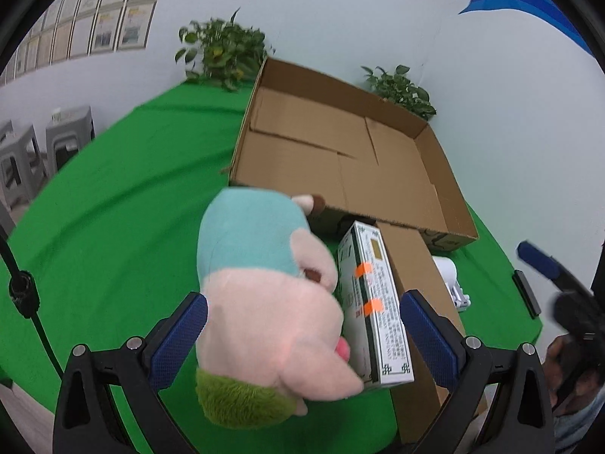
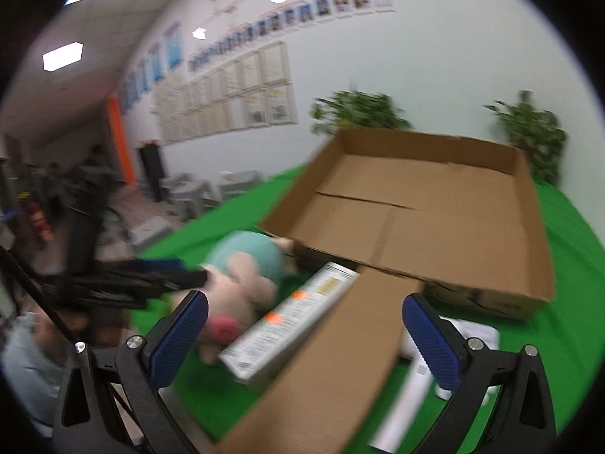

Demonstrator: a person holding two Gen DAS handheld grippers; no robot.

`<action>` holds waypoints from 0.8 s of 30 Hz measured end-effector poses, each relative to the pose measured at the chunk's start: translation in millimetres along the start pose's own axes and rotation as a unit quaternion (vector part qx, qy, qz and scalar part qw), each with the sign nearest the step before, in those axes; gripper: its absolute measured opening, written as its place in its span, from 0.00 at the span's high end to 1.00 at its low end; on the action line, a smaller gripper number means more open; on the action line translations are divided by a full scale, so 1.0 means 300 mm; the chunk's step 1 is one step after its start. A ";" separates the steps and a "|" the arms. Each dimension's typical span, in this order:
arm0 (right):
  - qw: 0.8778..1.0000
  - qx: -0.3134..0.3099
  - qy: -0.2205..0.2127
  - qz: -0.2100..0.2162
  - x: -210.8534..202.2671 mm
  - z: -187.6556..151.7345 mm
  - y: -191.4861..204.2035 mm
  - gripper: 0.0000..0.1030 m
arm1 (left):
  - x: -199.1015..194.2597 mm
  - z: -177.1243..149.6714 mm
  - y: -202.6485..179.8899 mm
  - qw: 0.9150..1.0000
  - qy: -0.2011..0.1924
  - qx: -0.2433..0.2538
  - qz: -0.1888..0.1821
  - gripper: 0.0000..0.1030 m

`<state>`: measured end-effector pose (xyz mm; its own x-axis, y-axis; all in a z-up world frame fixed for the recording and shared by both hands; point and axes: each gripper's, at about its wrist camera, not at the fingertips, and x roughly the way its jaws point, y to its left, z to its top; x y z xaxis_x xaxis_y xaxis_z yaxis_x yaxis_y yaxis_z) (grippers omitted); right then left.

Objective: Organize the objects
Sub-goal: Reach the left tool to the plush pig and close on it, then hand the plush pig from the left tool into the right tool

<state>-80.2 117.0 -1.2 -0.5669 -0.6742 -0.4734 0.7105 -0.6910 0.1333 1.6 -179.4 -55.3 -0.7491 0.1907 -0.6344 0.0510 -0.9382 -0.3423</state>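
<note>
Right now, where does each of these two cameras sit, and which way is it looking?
Left wrist: rides on the left tool, looking forward past its open fingers at the plush toy, the white carton and the cardboard box.
Right wrist: rides on the right tool, open, over the box flap.
Shared: toy, carton, box, green cloth.

A green cloth covers the table. At 12 o'clock in the left wrist view, a leafy potted plant stands at the far edge of the cloth, against a white wall. A second, smaller plant is at 1 o'clock. Rows of framed papers hang on the wall at 10 o'clock. Grey plastic stools stand at 9 o'clock, beside the table. In the right wrist view, ceiling light panels shine at 10 o'clock, and an orange vertical strip is at 9 o'clock.
</note>
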 end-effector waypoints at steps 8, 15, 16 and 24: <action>0.990 -0.035 0.020 0.133 0.019 0.078 0.114 0.01 | 0.060 -0.049 0.078 0.999 0.027 -0.014 0.025 0.11; 0.985 -0.002 0.045 0.166 0.095 0.102 0.140 0.01 | 0.059 -0.080 0.085 0.999 0.024 0.012 0.031 0.29; 0.984 0.008 0.051 0.170 0.109 0.107 0.135 0.01 | 0.058 -0.079 0.084 0.999 0.023 0.012 0.030 0.32; 0.967 0.063 0.128 0.212 0.298 0.152 0.127 0.01 | -0.047 -0.139 0.098 0.999 0.016 0.012 0.027 0.36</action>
<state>-122.8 18.5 1.2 -0.1036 -0.8282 -0.5508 0.7908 -0.4045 0.4594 41.2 -197.7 -85.4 -0.7235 0.1479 -0.6743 0.0748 -0.9542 -0.2896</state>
